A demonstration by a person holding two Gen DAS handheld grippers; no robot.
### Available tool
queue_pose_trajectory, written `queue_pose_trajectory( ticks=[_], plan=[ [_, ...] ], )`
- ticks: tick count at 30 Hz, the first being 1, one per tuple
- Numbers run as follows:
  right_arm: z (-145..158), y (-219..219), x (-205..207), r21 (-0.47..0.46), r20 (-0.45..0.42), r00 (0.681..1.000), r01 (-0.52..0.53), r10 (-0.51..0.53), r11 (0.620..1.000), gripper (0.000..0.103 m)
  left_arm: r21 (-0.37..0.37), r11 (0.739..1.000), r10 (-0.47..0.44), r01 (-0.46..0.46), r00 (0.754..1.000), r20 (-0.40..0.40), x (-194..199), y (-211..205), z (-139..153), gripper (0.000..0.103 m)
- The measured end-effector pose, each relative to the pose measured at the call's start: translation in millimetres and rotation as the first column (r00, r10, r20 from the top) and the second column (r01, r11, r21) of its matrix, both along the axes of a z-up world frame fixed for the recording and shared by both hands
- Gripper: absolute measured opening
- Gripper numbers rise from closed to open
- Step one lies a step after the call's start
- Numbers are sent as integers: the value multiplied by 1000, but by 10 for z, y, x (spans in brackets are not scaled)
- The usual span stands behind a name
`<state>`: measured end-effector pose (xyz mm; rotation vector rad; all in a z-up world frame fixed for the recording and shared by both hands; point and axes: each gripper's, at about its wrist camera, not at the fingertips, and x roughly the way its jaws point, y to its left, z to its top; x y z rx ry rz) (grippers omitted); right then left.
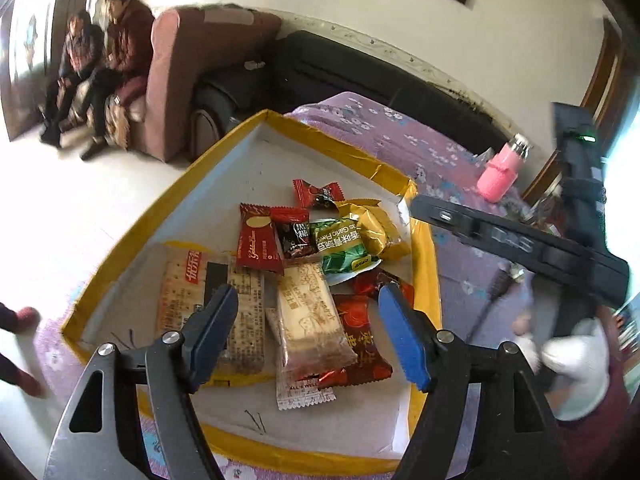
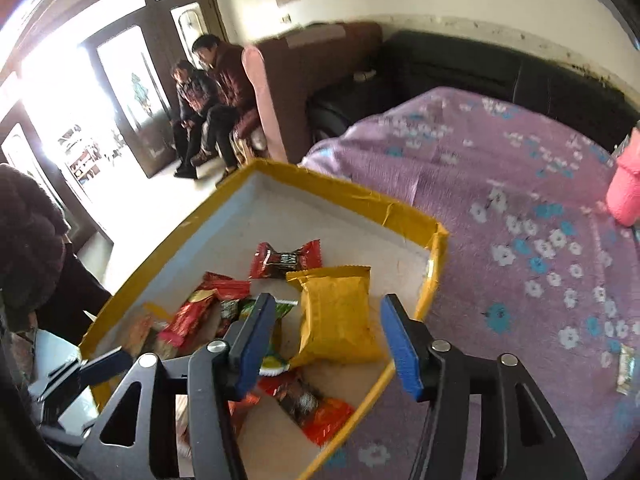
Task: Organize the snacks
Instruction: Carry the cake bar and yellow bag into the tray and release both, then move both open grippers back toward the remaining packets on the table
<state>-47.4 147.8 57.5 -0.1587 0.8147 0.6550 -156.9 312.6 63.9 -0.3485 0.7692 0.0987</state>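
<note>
A shallow box with a yellow-taped rim (image 1: 160,208) (image 2: 344,192) lies on a purple flowered cloth and holds several snack packets. My left gripper (image 1: 308,320) is open and empty, hovering over a clear biscuit packet (image 1: 308,320) and a cracker packet (image 1: 180,300). A green pea packet (image 1: 340,244), a gold packet (image 1: 380,228) and red candies (image 1: 316,194) lie farther in. My right gripper (image 2: 328,336) is open and empty above the gold packet (image 2: 336,316). A small wrapped snack (image 2: 626,368) lies on the cloth outside the box at right.
A pink bottle (image 1: 500,172) (image 2: 628,188) stands on the purple cloth (image 2: 520,200) at the far right. The right gripper's black body (image 1: 520,240) crosses the left wrist view. A sofa (image 1: 208,80) with two seated people (image 2: 208,96) is beyond the table.
</note>
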Motion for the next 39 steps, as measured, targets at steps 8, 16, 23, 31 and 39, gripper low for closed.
queue_pose_trajectory(
  ticks=[8,16,23,31,39],
  plan=[
    [26,-708,-288,52,-8,998,55,-54,997,60,171,985,-37,35,999,9,-20,-482,209,73],
    [-40,-1620,-355,88,-23,981,195,-193,977,63,324,943,-100,83,994,33,-46,-1040,393,78],
    [-44,-2297,-376,146,-45,954,299,-296,943,64,373,917,-160,139,987,24,-15,-1403,462,79],
    [90,-3289,-235,241,-64,884,464,-463,852,64,247,934,-270,259,963,12,36,-1574,428,78],
    [75,-4227,231,218,-140,767,641,-627,736,66,187,922,-339,338,940,-26,127,-1812,270,78]
  ],
)
